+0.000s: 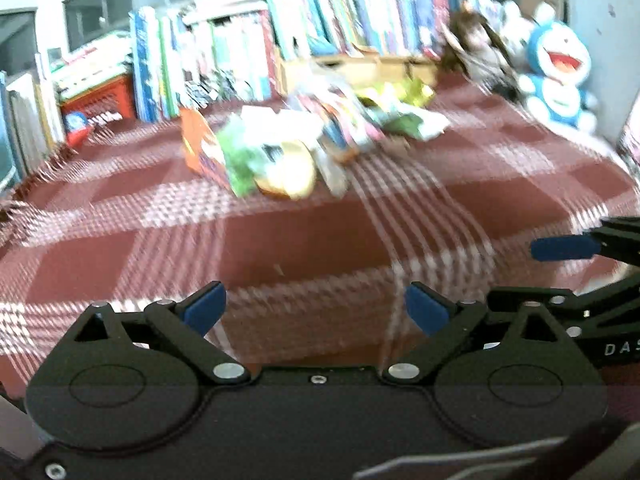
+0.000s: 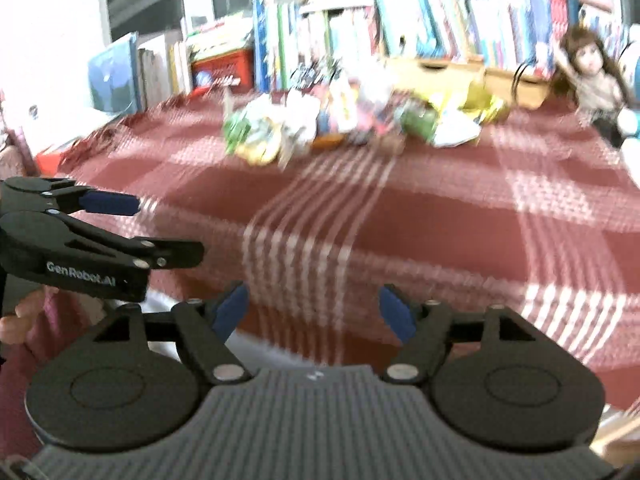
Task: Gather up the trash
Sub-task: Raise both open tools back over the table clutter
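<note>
So the biggest thing on my feeds is the red and white plaid cloth (image 1: pixel 304 248) over the table, and I'll place everything else off that. Along the cloth's far edge runs a long row of books (image 1: pixel 360 12), with a red crate (image 1: pixel 106 92) at its far left corner and a blue cat plush (image 1: pixel 558 76) sitting at its far right corner. A long-haired doll (image 2: pixel 596 76) sits at that same right end, beside the plush.

The trash I'm after is the pile of wrappers (image 1: pixel 304 140), a jumble of orange, green, yellow and white packets lying on the far half of the cloth, just in front of the books. It's all pretty blurry, so I can't tell the pieces apart.

Both claws are up above the near half of the cloth, tilted down toward it, side by side. My left gripper (image 1: pixel 316 312) has its blue pads spread wide with only cloth showing between them. The right gripper (image 2: pixel 314 312) is the same deal, jaws apart and holding nothing. A bit of hand (image 2: pixel 20 316) shows behind the left one in the right wrist view.
</note>
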Motion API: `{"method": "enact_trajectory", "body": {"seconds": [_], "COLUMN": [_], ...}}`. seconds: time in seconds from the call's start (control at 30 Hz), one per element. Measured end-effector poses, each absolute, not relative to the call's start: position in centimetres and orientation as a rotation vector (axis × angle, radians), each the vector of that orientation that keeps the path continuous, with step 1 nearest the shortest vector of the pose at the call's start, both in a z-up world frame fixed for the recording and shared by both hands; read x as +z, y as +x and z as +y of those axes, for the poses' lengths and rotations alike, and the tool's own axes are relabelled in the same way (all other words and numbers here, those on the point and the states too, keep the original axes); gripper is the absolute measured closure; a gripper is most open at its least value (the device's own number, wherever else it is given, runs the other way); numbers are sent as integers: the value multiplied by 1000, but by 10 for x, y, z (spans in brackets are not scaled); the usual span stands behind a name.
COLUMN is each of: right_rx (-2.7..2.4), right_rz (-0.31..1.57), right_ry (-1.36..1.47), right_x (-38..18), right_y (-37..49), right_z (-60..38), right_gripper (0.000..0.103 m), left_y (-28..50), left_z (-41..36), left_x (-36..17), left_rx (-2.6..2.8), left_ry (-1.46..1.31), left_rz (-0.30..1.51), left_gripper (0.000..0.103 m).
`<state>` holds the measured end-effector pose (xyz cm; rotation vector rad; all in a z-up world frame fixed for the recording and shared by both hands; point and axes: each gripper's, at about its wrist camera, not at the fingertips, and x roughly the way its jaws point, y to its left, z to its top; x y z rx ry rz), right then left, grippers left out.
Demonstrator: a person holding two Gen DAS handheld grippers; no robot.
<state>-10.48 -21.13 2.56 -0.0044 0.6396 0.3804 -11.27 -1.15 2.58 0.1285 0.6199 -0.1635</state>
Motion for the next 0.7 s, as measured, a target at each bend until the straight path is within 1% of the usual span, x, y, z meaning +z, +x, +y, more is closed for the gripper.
{"method": "enact_trajectory", "body": {"seconds": [0.1, 0.13, 0.2, 0.3, 0.43, 0.5, 0.57, 0.7], "right_rx": [339, 319, 282, 244, 216, 206, 198, 183], "right_rz": [594, 581, 555, 528, 520, 516, 514, 525], "right_ry": [-6, -6, -7, -7, -12, -14, -14, 4], "right_x": [34, 36, 38, 40, 42, 42, 42, 38], "right_y": [-91, -86, -76, -64, -40, -28, -18, 4], "right_z": [-212, -213, -213, -214, -213, -213, -213, -211], "right_gripper": [20, 20, 20, 20, 21, 22, 24, 26], "left_y": [-99, -95, -88, -66, -42, -33, -24, -8], "left_z": [-6, -3, 3, 7, 5, 4, 3, 3], "left_x": [32, 31, 31, 30, 24, 20, 16, 9], "left_rx": [-138, -128, -95, -81, -53, -42, -44, -47], "left_ry": [73, 37, -24, -56, -29, -13, -17, -45], "left_rz": [540, 504, 461, 485, 497, 493, 494, 517], "left_gripper": [4, 1, 0, 0, 1, 3, 10, 17]}}
